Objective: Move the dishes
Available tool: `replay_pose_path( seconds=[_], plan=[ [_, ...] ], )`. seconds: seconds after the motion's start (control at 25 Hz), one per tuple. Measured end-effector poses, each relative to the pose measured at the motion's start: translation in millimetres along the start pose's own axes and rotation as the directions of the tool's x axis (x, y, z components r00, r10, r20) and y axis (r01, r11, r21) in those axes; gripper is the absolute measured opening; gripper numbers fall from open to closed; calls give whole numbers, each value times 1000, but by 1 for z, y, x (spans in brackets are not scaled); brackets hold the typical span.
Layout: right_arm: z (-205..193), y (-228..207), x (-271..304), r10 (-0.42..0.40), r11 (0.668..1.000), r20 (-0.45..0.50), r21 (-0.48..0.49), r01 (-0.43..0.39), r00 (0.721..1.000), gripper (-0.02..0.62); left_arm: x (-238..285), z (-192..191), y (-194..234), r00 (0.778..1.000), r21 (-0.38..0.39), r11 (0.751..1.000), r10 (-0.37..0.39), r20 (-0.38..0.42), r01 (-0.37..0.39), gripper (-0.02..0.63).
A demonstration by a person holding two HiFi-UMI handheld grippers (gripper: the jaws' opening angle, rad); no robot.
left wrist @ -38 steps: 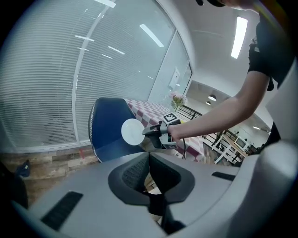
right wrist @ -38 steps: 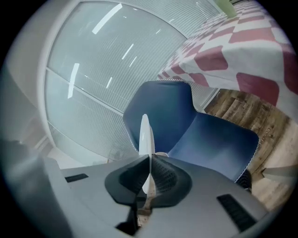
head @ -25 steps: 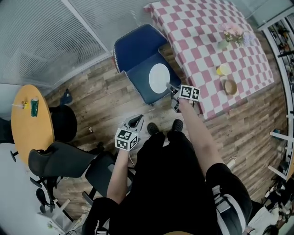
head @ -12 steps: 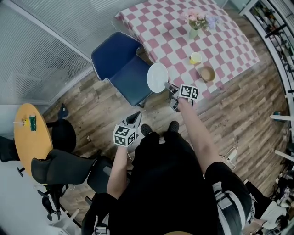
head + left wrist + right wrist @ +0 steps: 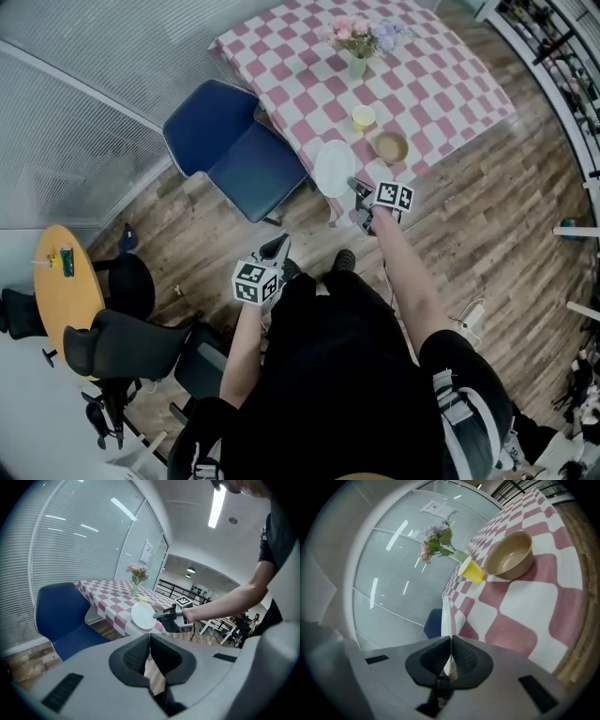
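Now at the near edge of the checked table (image 5: 441, 84), the right gripper (image 5: 356, 186) is clamped on the rim of a white plate (image 5: 334, 169), close to a tan bowl (image 5: 391, 147) and yellow cup (image 5: 363, 116); the left gripper (image 5: 280, 247), jaws together and empty, hangs over the wooden floor near a blue chair (image 5: 234, 155)

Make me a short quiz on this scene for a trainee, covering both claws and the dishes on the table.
1. True or false: the left claw is shut with nothing in it.
2. What does the right claw pinch? A) a fork B) a plate C) a spoon
3. Fill in: on the checked table, the brown bowl sits beside a yellow ____.
Key: 1 true; 2 B; 3 cup.
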State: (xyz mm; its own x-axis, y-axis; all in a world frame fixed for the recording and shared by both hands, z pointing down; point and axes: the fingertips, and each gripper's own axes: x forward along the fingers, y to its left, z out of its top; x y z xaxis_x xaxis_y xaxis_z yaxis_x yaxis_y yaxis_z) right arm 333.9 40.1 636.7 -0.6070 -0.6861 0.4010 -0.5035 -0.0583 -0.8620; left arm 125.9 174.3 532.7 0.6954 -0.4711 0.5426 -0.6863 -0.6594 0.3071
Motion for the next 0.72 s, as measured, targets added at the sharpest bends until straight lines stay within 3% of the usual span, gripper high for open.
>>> replay_pose_path(
  seconds=[0.36,0.52,0.72],
  plan=[
    [31,-55,-15,-83,996,-53,4,84,995,29,36,14,-29,1000,11,1000,19,-8,-19,23],
    [40,-59,-9,-97,995,-68,-15,97,993,29,42,21,-24,1000,7,1000,15,-17,-15,23],
    [53,-64,2,-162,987,-15,-17,162,987,31,54,29,0,999,25,999,-24,-33,24,23]
  ],
)
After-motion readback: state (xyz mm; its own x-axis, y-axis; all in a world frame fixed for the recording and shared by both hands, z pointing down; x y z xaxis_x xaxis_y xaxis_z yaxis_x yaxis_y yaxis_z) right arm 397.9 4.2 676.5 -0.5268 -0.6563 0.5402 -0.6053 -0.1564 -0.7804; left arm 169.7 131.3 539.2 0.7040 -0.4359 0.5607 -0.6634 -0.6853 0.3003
